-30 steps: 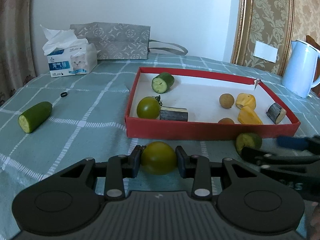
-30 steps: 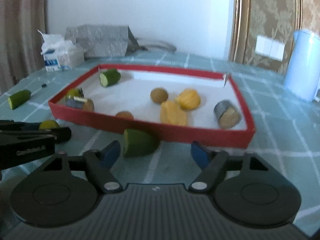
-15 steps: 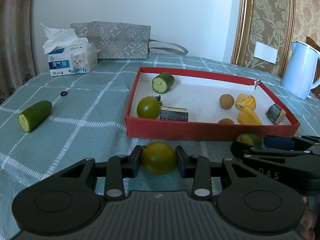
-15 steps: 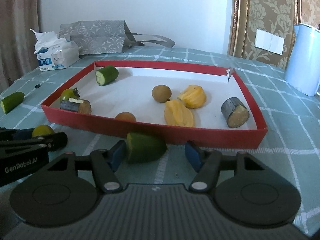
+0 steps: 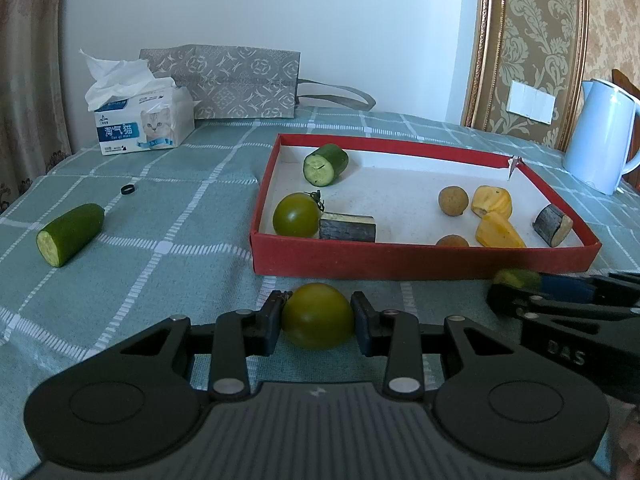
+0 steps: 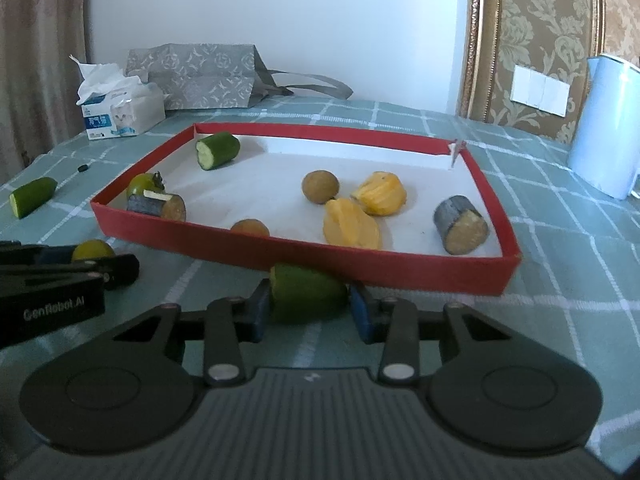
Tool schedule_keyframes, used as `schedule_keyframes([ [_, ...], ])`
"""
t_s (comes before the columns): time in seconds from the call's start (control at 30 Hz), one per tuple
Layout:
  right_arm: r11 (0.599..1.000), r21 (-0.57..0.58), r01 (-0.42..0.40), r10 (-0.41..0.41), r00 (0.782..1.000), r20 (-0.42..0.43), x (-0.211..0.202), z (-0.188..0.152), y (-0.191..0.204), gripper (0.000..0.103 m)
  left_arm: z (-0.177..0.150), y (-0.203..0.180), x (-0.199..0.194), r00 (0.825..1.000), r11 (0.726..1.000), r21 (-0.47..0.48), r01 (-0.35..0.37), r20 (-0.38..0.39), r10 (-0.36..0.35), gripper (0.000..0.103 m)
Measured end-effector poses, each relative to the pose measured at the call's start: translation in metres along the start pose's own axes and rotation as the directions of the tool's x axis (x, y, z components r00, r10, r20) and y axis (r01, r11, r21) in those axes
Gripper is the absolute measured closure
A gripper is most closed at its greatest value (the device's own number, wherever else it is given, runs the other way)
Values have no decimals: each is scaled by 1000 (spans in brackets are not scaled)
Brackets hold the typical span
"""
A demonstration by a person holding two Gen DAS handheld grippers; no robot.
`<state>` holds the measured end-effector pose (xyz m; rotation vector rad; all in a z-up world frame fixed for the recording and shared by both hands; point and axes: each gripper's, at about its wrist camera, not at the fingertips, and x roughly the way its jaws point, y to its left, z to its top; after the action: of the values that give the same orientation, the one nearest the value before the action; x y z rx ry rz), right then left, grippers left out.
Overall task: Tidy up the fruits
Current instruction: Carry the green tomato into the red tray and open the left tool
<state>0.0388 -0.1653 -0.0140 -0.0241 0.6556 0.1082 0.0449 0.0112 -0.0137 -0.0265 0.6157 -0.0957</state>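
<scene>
A green tomato (image 5: 317,316) sits clamped between the pads of the left gripper (image 5: 317,318), low over the tablecloth (image 5: 168,208) just in front of the red tray's (image 5: 420,262) near wall. Beside it, toward the tray's near right corner, the right gripper (image 6: 308,306) has just been closing its jaws, and its blue pads now press both sides of a green cucumber piece (image 6: 306,294) that lies touching or almost touching that same wall. Both pieces are gripped across their width, probably so each can be lifted over the low rim and set down inside.

The tray already holds another tomato (image 5: 296,215), a cucumber piece (image 5: 325,164), two dark-skinned stubs, brown round fruits and yellow pieces. One more cucumber piece (image 5: 70,234) lies out near the table's left edge, so the sorting looks unfinished.
</scene>
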Motion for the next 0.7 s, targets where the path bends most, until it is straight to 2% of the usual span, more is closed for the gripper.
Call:
schedule_keyframes([
  [0.1, 1000, 15, -2, 2, 1000, -4, -7, -4, -9, 65, 0, 0, 0, 1000, 1000, 2, -1, 0, 1, 67],
  [0.37, 997, 12, 76, -76, 997, 10, -25, -20, -39, 65, 0, -1, -1, 1000, 1000, 4, 12, 3, -12, 67],
  [0.6, 997, 62, 44, -45, 999, 8, -25, -21, -50, 65, -2, -6, -8, 998, 999, 37, 39, 38, -41, 67],
  [0.7, 997, 65, 40, -41, 999, 7, -25, -22, -50, 65, -4, -5, -10, 998, 998, 27, 53, 23, -54, 67],
])
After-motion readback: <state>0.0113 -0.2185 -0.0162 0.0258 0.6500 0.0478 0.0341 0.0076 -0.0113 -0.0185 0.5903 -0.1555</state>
